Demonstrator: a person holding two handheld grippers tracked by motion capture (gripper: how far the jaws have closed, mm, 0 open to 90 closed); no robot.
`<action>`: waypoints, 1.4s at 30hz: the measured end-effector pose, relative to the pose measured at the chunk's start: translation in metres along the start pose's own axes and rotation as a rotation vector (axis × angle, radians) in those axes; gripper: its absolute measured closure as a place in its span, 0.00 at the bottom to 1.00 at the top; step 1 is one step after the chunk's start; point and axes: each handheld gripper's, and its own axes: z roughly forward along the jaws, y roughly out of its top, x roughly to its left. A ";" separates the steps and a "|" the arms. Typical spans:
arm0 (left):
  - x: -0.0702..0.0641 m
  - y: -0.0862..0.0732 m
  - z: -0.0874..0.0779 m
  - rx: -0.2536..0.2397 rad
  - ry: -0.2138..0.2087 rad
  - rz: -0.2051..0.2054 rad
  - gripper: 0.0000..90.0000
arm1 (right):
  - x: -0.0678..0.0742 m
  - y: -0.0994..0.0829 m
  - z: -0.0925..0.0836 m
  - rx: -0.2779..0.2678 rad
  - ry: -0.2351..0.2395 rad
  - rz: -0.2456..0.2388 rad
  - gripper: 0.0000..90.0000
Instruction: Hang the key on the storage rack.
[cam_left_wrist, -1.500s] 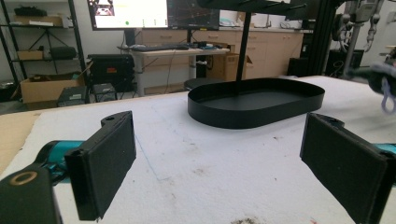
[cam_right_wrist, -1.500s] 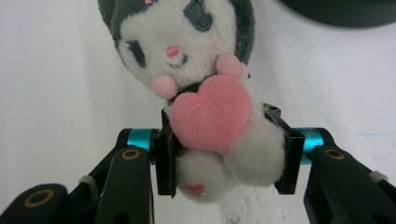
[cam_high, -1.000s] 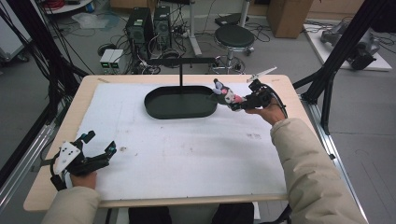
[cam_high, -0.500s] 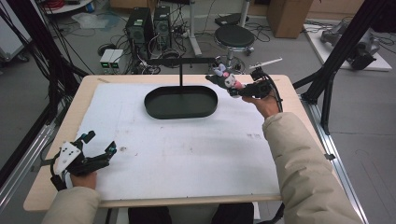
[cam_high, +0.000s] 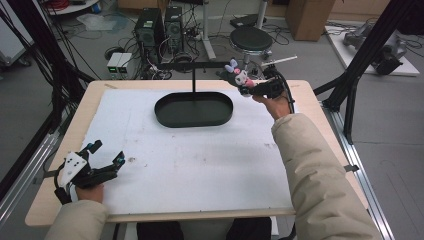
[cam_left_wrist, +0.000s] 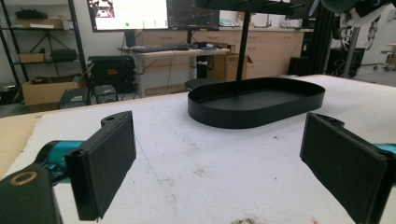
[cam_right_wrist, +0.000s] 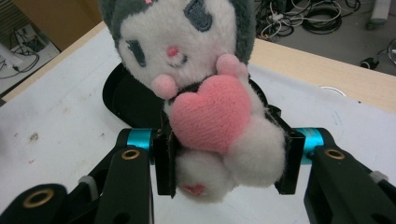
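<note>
Black oval tray (cam_high: 194, 111) with a post and crossbar sits on the white mat (cam_high: 200, 155), far side. Right gripper (cam_high: 246, 84) held in the air just right of the tray, near the crossbar's end, jaws pinching a plush (cam_right_wrist: 205, 93) by its lower body; plush is white and grey, hugging a pink heart (cam_right_wrist: 211, 113). Left gripper (cam_high: 106, 159) well apart from the tray at the mat's near-left corner, jaws spread wide, nothing between them

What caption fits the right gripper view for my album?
Right gripper squeezing a plush toy with a pink heart above the tray.
</note>
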 end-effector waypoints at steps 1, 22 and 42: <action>0.000 0.000 0.000 0.000 0.001 -0.001 0.12 | -0.001 0.000 0.001 -0.006 -0.007 0.011 0.59; 0.000 0.000 0.000 -0.001 0.000 -0.001 0.12 | -0.006 0.014 0.015 -0.030 -0.027 0.080 0.59; 0.000 0.000 0.000 -0.003 0.002 -0.002 0.12 | -0.029 0.008 0.030 -0.044 -0.051 0.162 0.59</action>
